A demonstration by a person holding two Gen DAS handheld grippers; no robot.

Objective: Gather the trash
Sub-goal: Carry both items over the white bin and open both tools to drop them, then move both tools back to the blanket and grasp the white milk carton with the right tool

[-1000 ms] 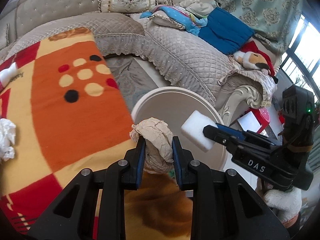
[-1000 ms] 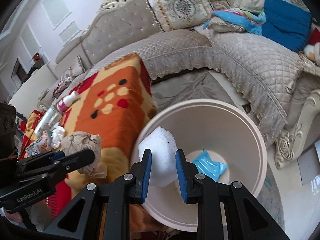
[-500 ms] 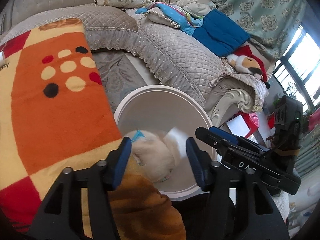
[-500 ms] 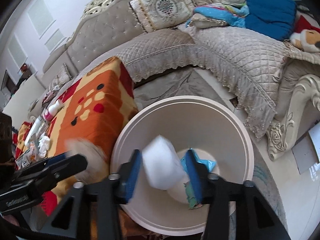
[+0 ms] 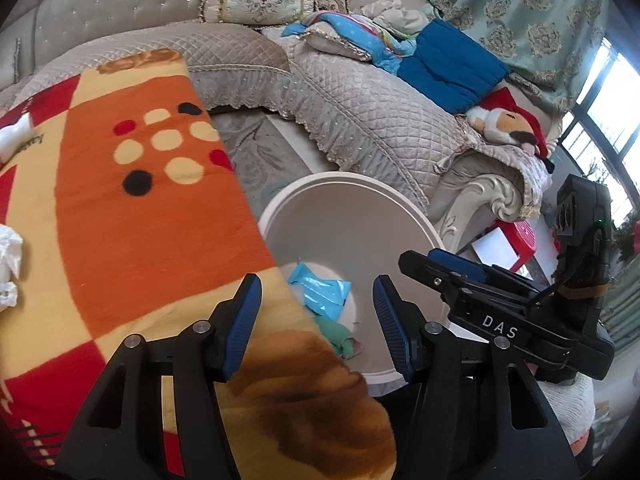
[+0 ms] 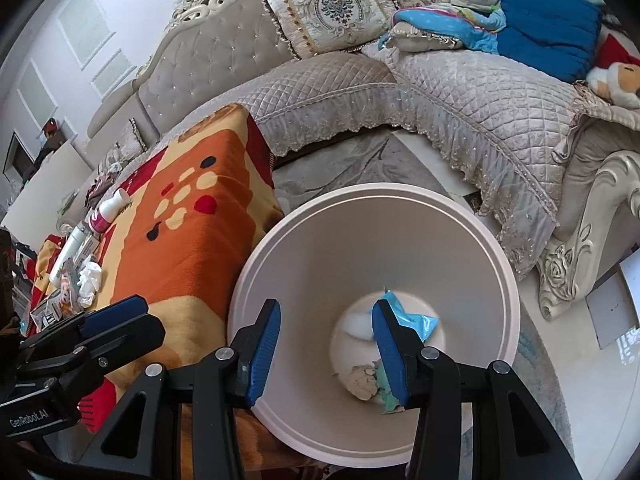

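Sofa (image 6: 460, 92) behind | blanket (image 5: 140, 200) beside bin (image 6: 400, 240) | left gripper (image 5: 316, 320), right gripper (image 6: 326, 344) agape, empty

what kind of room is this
Most likely a home living room: an ornate tufted sofa with a quilted cover, a plush toy on it, and patterned curtains by a window.

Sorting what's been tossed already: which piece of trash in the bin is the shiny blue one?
The blue wrapper on the bin floor; the crumpled beige paper and white foam block beside it are dull.
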